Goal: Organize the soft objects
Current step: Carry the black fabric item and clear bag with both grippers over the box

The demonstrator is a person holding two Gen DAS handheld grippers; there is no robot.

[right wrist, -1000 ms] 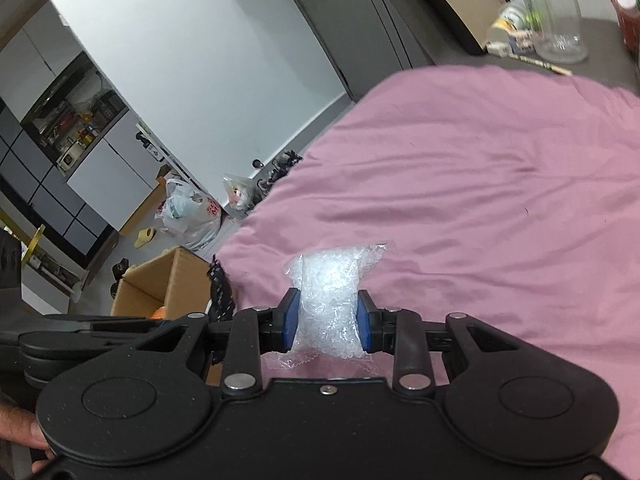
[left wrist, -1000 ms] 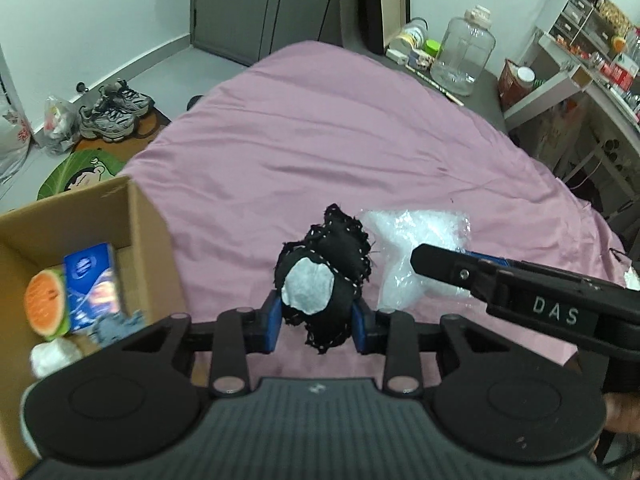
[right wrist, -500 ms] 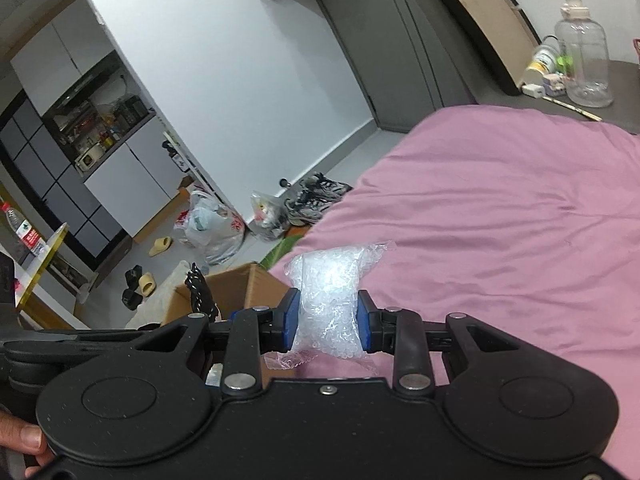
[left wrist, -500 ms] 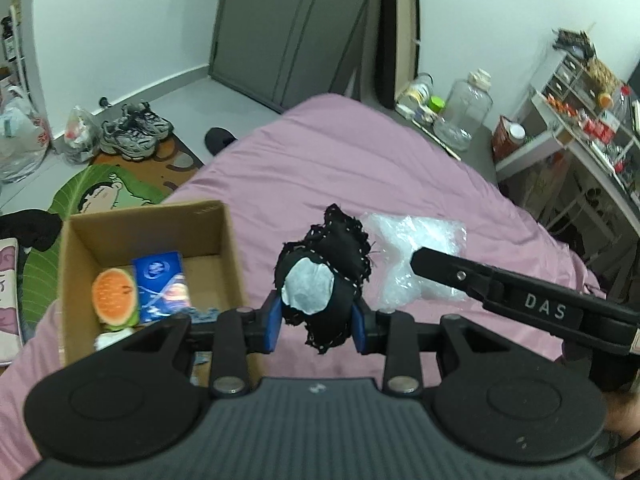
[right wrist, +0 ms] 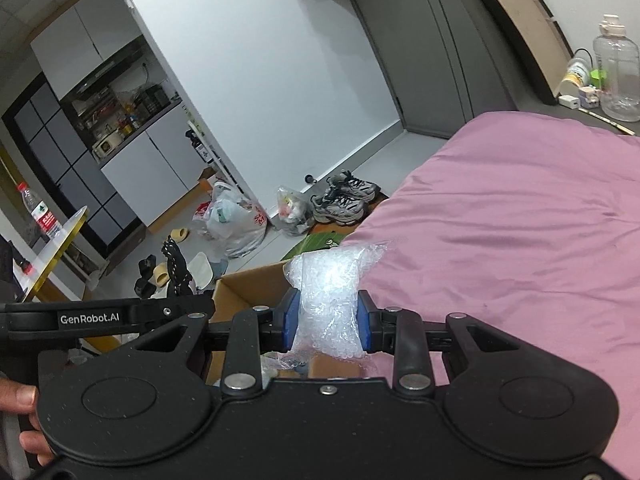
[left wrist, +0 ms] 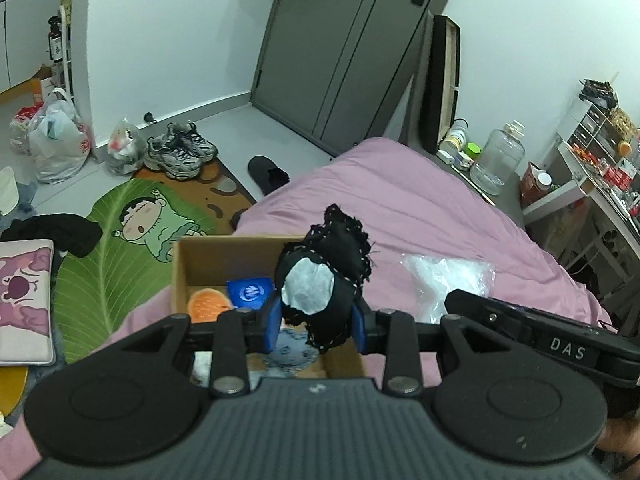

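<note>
The biggest change over the last second was where the cardboard box (left wrist: 188, 264) sat against the tools. A second before, it lay off to the left of the left gripper (left wrist: 316, 322), at the frame's edge; by this moment it had come in under and just beyond that gripper's fingers, with its open mouth showing straight past them. From the right wrist view the box (right wrist: 248, 284) had likewise grown from a small corner low on the left to a wall just ahead of the right gripper (right wrist: 328, 318). Both hands had swung off the pink bedspread (left wrist: 420, 208) toward the box together, which I judged to mean the carry was near its end and the drop was next.

The loads themselves had not shifted. The left gripper stayed clamped narrowly on the black fabric bundle (left wrist: 340, 252), its white patch facing the camera, and the bundle now hung over the box's near half. The right gripper stayed pinched on the bubble wrap (right wrist: 328, 292), which stood up between its blue pads and hung at the box's right edge, not yet fully over the opening.

Inside the box, ahead of the left fingers, lay an orange slice toy (left wrist: 208, 304) and a blue packet (left wrist: 250, 290).
</note>
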